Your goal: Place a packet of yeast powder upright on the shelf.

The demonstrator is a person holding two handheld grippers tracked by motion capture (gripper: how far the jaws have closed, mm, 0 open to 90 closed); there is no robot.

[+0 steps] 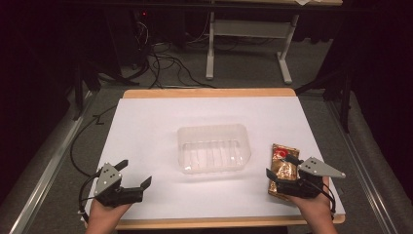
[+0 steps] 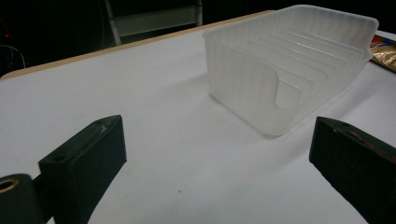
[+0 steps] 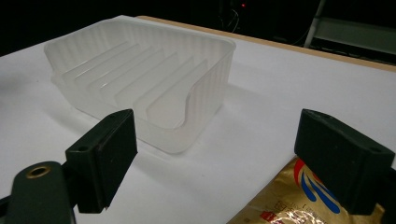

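- Table [image 1: 146,105] carried a white sheet across most of its top, with a strip of wood edge showing at the far and near sides.
- Clear plastic tray [image 1: 213,147] sat upright near the middle of the sheet; ribbed dividers ran across its floor and nothing lay in it.
- Gold foil packet [image 1: 281,165] lay flat on the sheet to the right of the tray, close beside it but apart; red and blue print was visible on its face in the right gripper view [image 3: 299,200].
- Left gripper [image 1: 135,172] was held low near the near-left corner of the sheet, jaws spread wide with bare sheet between them, pointing toward the tray [image 2: 289,65].
- Right gripper [image 1: 281,166] was held over the packet, jaws spread wide and nothing clamped; whether a jaw touched the foil could not be told.
- Dark floor beyond the table held cables [image 1: 165,63] and a white frame leg [image 1: 210,48].
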